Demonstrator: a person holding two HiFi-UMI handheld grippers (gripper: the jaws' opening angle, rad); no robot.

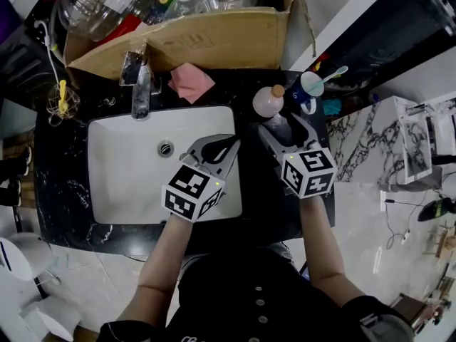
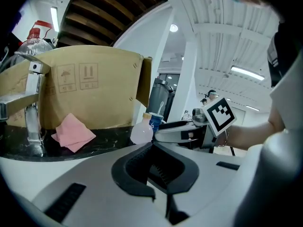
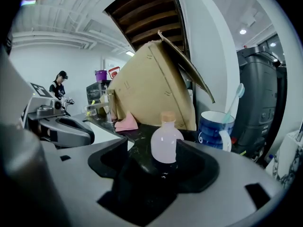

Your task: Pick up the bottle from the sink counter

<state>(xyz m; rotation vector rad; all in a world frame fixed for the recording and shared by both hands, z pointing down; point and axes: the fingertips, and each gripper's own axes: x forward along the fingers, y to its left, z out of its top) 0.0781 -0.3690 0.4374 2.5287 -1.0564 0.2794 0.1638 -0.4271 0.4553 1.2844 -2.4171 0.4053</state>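
The bottle stands on the table at 12 o'clock of the right hand-held gripper, between its released jaws and not clamped. At the bottle's 1 o'clock, a blue mug holds a toothbrush. Further back, a cardboard box holds plastic bottles.

Frosted pale-pink round bottle, cork-stoppered, is showing a matt skin; polished black veined stone counter is shining; chrome metal tap is gleaming; brown cardboard box is looking dull.
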